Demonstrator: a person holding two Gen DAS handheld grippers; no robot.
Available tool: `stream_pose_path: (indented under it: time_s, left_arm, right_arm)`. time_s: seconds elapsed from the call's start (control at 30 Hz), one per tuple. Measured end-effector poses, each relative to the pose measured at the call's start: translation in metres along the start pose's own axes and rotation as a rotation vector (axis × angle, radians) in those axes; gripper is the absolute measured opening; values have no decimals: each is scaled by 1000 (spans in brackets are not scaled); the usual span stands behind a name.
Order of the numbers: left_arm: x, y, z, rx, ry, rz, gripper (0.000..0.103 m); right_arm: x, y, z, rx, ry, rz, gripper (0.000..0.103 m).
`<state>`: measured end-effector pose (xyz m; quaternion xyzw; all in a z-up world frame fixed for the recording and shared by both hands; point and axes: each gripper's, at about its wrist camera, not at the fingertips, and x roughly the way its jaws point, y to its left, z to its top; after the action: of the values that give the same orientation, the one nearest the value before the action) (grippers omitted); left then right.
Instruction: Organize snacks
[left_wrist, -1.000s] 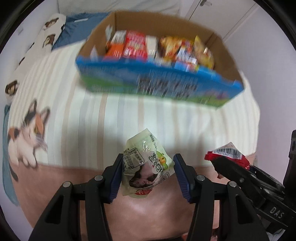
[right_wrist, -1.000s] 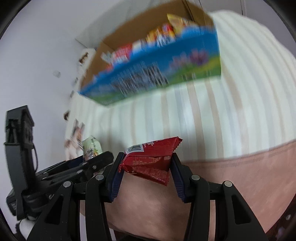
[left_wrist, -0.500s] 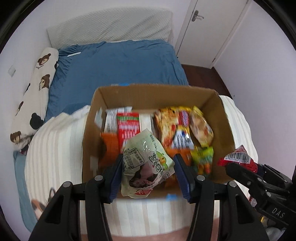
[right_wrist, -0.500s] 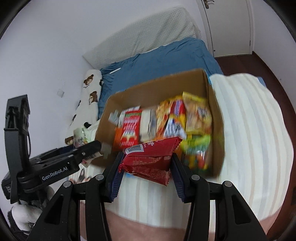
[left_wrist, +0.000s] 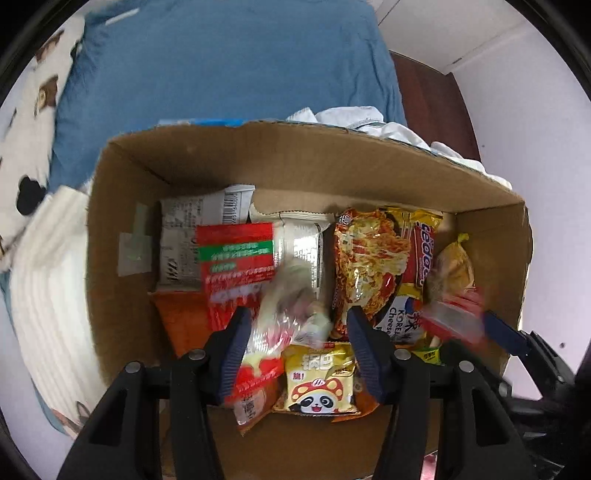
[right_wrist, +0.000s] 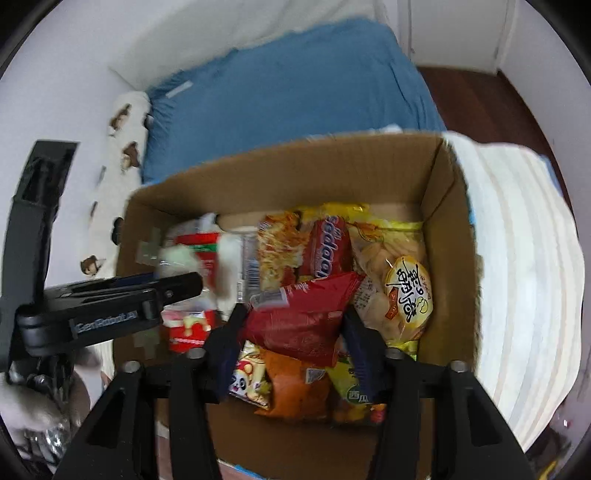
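Observation:
An open cardboard box (left_wrist: 295, 155) on the bed holds several snack packets, among them a noodle packet (left_wrist: 369, 258) and a yellow panda packet (left_wrist: 319, 380). My left gripper (left_wrist: 298, 317) points down into the box and its jaws are opening. The pale green packet (left_wrist: 291, 302) is blurred between them, clear of the right pad and dropping. My right gripper (right_wrist: 293, 315) hangs over the box's right half, its jaws also opening. The red packet (right_wrist: 303, 317) still sits between its pads, and it looks blurred and loose in the left wrist view.
The box stands on a cream striped blanket (right_wrist: 517, 240), with a blue sheet (left_wrist: 221, 66) behind it. A bear-print pillow (left_wrist: 29, 110) lies at the left. Dark wood floor (right_wrist: 480, 92) shows at the far right. A chips bag (right_wrist: 406, 291) fills the box's right end.
Both grippers travelled from above the striped blanket to directly over the box and tipped downward. Both pairs of jaws widened slightly, and the green packet slipped out of its earlier place.

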<state>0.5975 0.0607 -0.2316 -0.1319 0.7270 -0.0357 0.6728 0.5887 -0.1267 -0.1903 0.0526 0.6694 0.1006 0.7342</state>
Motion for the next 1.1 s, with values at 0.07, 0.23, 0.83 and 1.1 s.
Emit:
stream_pose_path:
  time_s: [0.07, 0.23, 0.83, 1.1]
  left_arm:
    - [-1, 0, 2, 12, -15, 39, 68]
    - [-6, 0, -2, 30, -64, 88, 99]
    - [-49, -4, -62, 46, -255, 108, 101]
    - [-84, -7, -119, 57, -421, 137, 101]
  right_arm:
    - [9, -5, 6, 25, 29, -27, 93]
    - [11, -9, 7, 33, 33, -79, 96]
    - [-11, -12, -25, 11, -33, -137, 100]
    - [-35, -1, -75, -30, -147, -142, 100]
